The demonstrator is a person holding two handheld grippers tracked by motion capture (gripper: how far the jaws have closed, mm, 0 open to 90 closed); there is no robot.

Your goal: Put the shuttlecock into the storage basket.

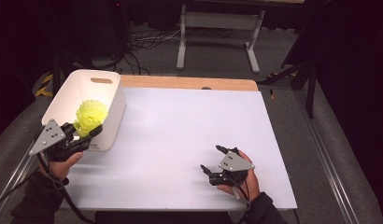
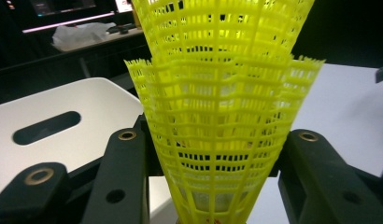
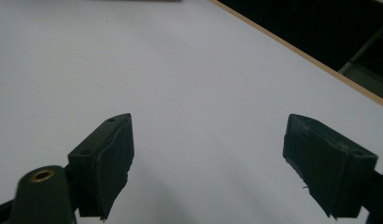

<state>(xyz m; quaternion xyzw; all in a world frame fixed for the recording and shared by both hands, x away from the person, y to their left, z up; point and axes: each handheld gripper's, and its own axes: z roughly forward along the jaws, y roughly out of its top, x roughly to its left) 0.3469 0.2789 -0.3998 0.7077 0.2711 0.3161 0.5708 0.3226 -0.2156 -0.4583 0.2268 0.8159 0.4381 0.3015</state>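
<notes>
A yellow mesh shuttlecock (image 1: 90,115), apparently two nested skirts (image 2: 217,116), sits between the black jaws of my left gripper (image 1: 89,133), which is shut on its narrow lower part. The left gripper (image 2: 213,158) holds it over the near end of a white bin (image 1: 112,121) at the table's left side; the bin's slotted handle wall (image 2: 63,116) lies behind the jaws. My right gripper (image 1: 210,157) rests open over the white table top (image 1: 180,121) at the front right, in a person's hand. Between its pads (image 3: 110,163) I see bare white surface.
The table's wooden far edge (image 1: 189,83) runs behind the white sheet. On the floor beyond stand a white desk frame (image 1: 217,28) and loose cables (image 1: 143,42). A metal rail (image 1: 320,154) runs along the table's right side.
</notes>
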